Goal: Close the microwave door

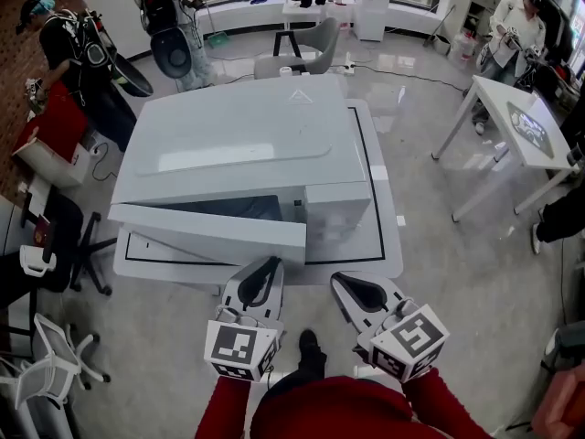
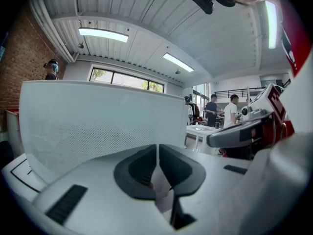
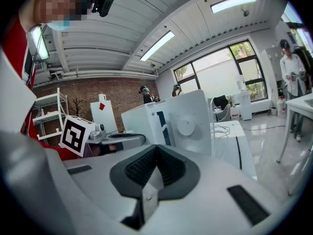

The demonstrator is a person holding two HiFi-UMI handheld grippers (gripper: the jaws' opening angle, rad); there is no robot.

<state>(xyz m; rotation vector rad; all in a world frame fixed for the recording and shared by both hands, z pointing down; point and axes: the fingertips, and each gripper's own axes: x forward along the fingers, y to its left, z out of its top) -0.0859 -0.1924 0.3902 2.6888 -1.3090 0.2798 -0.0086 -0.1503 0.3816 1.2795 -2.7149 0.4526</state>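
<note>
While looking steeply down, viewing a white microwave [image 1: 247,149] sitting on a white tabletop [image 1: 391,245]. Seeing the microwave door [image 1: 210,236] standing ajar along the front, seemingly hinging at the left and gaping wider toward the right, next to the control panel [image 1: 338,213].

Holding the left gripper [image 1: 271,263] just in front of the door's free end, jaws pressing together on nothing, with the door's meshed window [image 2: 98,131] filling the left gripper view. Holding the right gripper [image 1: 340,280] just beside it, likewise clamped empty, facing the panel's round knob [image 3: 186,126].

Judging the door as stiff, fairly light, smooth-faced and swinging easily. Probably needing no grasp: pushing flat with the left gripper's closed jaws near the free right edge, farthest from the hinge, until latching. Risking sliding the whole microwave if shoving hard.
</note>
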